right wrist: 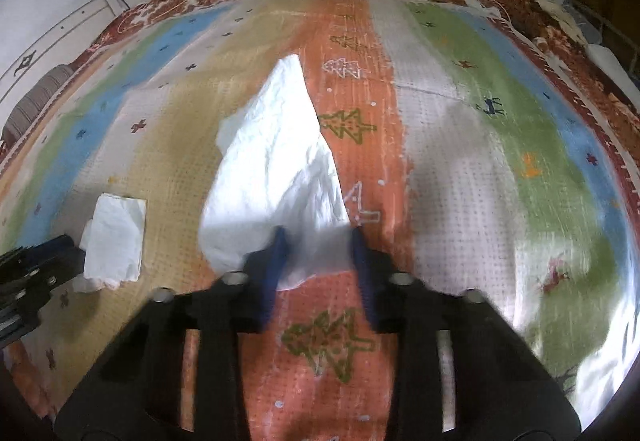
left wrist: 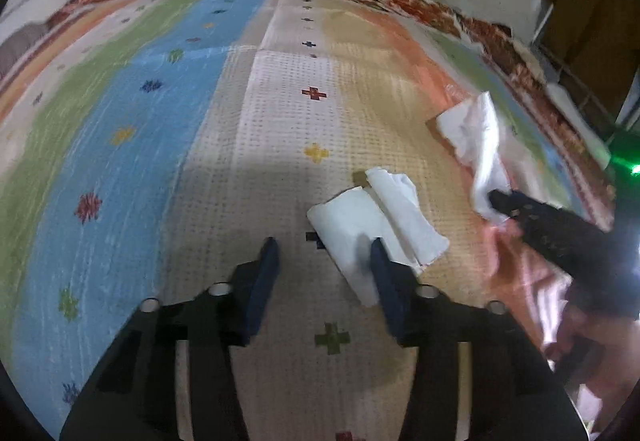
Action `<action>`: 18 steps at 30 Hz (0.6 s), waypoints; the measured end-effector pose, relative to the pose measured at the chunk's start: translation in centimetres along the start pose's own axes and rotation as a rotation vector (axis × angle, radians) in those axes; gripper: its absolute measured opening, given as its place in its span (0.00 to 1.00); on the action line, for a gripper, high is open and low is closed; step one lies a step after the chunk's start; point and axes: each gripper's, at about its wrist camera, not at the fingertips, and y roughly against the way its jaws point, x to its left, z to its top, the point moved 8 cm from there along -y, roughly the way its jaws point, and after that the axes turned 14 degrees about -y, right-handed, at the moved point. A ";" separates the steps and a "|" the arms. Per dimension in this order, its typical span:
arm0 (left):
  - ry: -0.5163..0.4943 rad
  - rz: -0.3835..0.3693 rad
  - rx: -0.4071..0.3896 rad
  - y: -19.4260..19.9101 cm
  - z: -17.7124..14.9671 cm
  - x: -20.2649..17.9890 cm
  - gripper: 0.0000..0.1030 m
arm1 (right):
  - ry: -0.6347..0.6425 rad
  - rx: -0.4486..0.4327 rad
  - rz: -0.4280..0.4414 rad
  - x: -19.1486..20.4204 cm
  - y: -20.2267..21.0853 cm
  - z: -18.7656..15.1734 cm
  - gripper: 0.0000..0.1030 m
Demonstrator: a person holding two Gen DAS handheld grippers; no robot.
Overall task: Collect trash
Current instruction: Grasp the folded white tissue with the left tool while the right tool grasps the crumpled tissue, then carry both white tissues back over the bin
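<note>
We look down at a bed covered by a striped bedspread (left wrist: 208, 129) in blue, green, beige and orange bands with small embroidered crosses and trees.

In the left wrist view, the left hand-held gripper (left wrist: 325, 247) hangs just above the cloth with its blue fingers parted and nothing pinched between them. A folded white tissue (left wrist: 372, 219) lies flat at about one o'clock from the fingertips; its near edge reaches the right finger, though we cannot tell whether they touch. At about three o'clock the right hand-held gripper (left wrist: 500, 201) shows, a larger crumpled white tissue (left wrist: 478, 137) rising from its tip.

In the right wrist view, the right hand-held gripper (right wrist: 318, 235) has the larger tissue's (right wrist: 276, 161) lower corner between its blue fingers; motion blur keeps us from telling whether the pads press on it. The sheet stands up like a tent over the orange stripe. At nine o'clock lies the folded tissue (right wrist: 114, 237), with the left hand-held gripper (right wrist: 60, 245) just beside it.
</note>
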 end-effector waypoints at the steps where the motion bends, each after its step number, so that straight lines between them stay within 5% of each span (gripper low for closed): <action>1: -0.006 0.007 0.005 -0.2 0.1 0.0 0.28 | -0.003 0.004 0.005 0.0 0.1 -0.1 0.09; 3: -0.013 0.001 0.008 -0.3 0.2 -0.2 0.07 | -0.027 0.007 0.022 -0.1 0.4 -0.4 0.05; 9: -0.043 -0.015 0.007 1.5 0.4 0.1 0.04 | -0.022 0.026 0.031 0.4 2.1 -1.2 0.04; 18: 0.041 -0.051 -0.005 7.8 2.2 0.7 0.04 | 0.091 0.013 0.011 3.3 9.3 -2.1 0.03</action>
